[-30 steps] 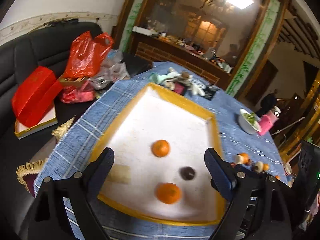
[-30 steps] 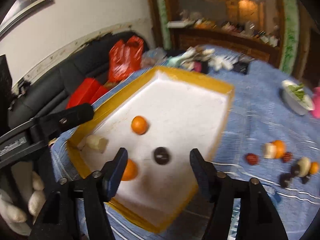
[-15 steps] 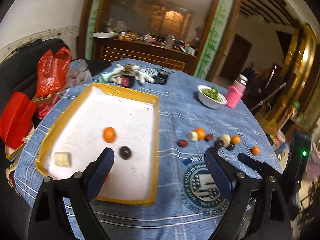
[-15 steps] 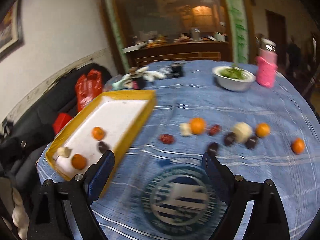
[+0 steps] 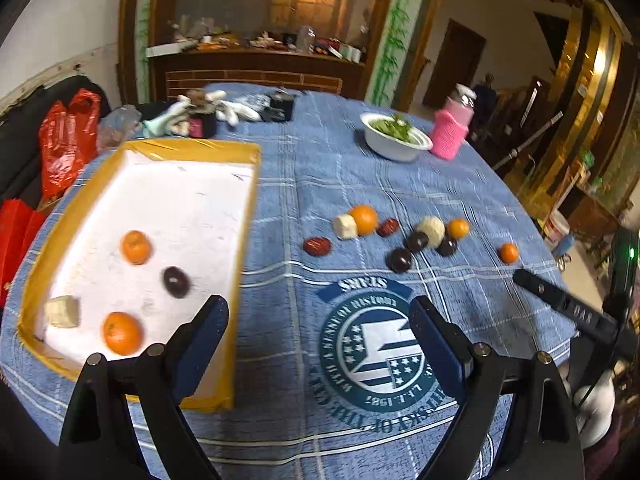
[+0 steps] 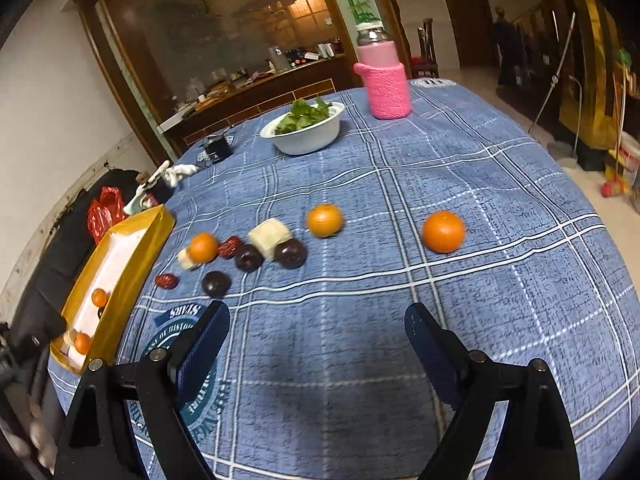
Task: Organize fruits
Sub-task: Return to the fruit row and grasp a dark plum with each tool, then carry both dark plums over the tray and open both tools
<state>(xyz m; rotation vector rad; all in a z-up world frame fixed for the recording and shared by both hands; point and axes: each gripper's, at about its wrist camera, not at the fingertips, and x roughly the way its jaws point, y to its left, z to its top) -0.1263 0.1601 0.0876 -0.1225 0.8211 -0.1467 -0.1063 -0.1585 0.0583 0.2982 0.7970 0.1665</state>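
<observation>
A: Item one, far left?

B: Yellow tray (image 5: 244, 216) on the counter (image 5: 304, 168), holding two oranges, one dark plum (image 5: 176, 282) and a pale chunk. My left tongs (image 5: 319, 336) gape empty.

A: Centre?

B: Loose fruit row (image 6: 256, 250) on the cloth: dates, plums, pale pieces, oranges.

A: Right?

B: Lone orange (image 6: 444, 231), nearest my right tongs (image 6: 316, 338), likewise spread and empty. A second ago both sets hung over the tray; they have swung to the row, so I judge a fresh pick comes next.
</observation>
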